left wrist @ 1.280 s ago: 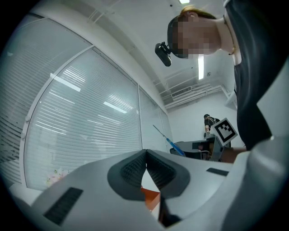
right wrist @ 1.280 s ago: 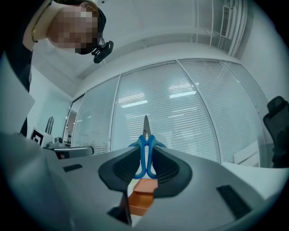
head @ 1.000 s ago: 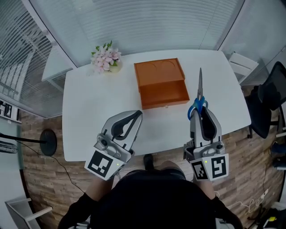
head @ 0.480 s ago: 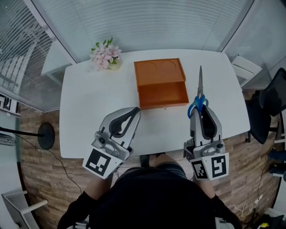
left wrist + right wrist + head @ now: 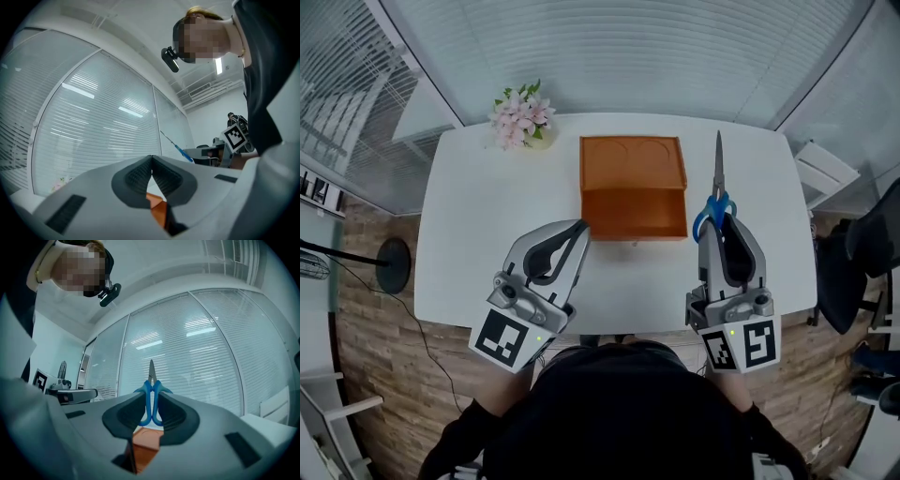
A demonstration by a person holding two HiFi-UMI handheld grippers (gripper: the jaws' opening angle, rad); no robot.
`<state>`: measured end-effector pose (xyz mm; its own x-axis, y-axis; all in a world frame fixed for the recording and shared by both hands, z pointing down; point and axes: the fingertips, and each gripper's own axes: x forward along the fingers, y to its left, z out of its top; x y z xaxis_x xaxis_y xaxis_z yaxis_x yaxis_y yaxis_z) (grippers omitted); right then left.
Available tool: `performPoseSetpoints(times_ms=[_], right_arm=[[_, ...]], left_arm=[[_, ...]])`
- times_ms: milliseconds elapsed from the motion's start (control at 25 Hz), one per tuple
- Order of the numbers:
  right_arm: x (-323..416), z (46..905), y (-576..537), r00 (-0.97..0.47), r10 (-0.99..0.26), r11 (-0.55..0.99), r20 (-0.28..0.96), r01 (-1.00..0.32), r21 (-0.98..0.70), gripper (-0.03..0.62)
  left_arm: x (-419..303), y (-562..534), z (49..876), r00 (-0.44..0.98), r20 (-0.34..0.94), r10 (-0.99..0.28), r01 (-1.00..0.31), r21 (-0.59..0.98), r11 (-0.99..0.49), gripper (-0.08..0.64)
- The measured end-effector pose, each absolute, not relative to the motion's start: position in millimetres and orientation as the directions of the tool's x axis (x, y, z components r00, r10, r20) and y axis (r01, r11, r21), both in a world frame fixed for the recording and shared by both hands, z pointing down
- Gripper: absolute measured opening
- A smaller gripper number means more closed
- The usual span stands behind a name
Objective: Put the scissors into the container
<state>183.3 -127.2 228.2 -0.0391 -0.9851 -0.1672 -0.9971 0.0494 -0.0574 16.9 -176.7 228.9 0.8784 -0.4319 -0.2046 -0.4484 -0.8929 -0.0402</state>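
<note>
Blue-handled scissors (image 5: 718,192) stick straight out of my right gripper (image 5: 716,221), blades pointing away from me, held above the white table (image 5: 487,206). In the right gripper view the pads press on the blue handles (image 5: 151,401) and the closed blades rise above the jaws. The orange container (image 5: 634,187), a box with an open drawer facing me, sits at the table's middle, left of the scissors. My left gripper (image 5: 578,228) hangs shut and empty above the table's near edge, its tips close to the drawer's left front corner.
A small pot of pink flowers (image 5: 521,120) stands at the table's far left corner. Glass walls with blinds surround the table. A black chair (image 5: 867,272) stands at the right. My dark-clothed torso (image 5: 628,422) fills the near edge of the head view.
The head camera has shifted, so the table and orange container sit squarer in view. Both grippers stay in about the same places, the scissors still in the right one.
</note>
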Motion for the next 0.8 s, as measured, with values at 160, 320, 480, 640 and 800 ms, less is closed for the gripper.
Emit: performPoseSetpoints(times_ms=[160,320,480,640,800], right_arm=[[191.7,229.1,-139.9,-0.084,-0.983,0.094,-0.166,-0.994,-0.051,0.091],[198.0,232.3,-150.8,-0.125,-0.979,0.133,-0.162,-0.99,-0.042,0.089],[202.5,238.1,-159.3,-0.163,-0.975,0.169,-0.149,-0.985,-0.033,0.09],[206.1,242.4,-163.6,-0.202,-0.97,0.205,-0.133,-0.979,-0.01,0.089],[209.1,248.3,-174.5,-0.242,-0.964,0.241,-0.11,-0.97,0.017,0.091]], left_arm=[[22.3,-182.7,231.3,0.861,-0.199,-0.468,-0.484,-0.041,-0.874,0.014],[27.2,-187.7,232.8,0.843,-0.199,-0.499,-0.516,-0.04,-0.856,0.014],[31.7,-190.2,238.1,0.829,-0.192,-0.525,-0.541,-0.036,-0.84,0.014],[36.1,-189.1,242.1,0.816,-0.189,-0.547,-0.562,-0.033,-0.827,0.014],[39.7,-193.8,246.2,0.802,-0.184,-0.568,-0.582,-0.026,-0.813,0.014]])
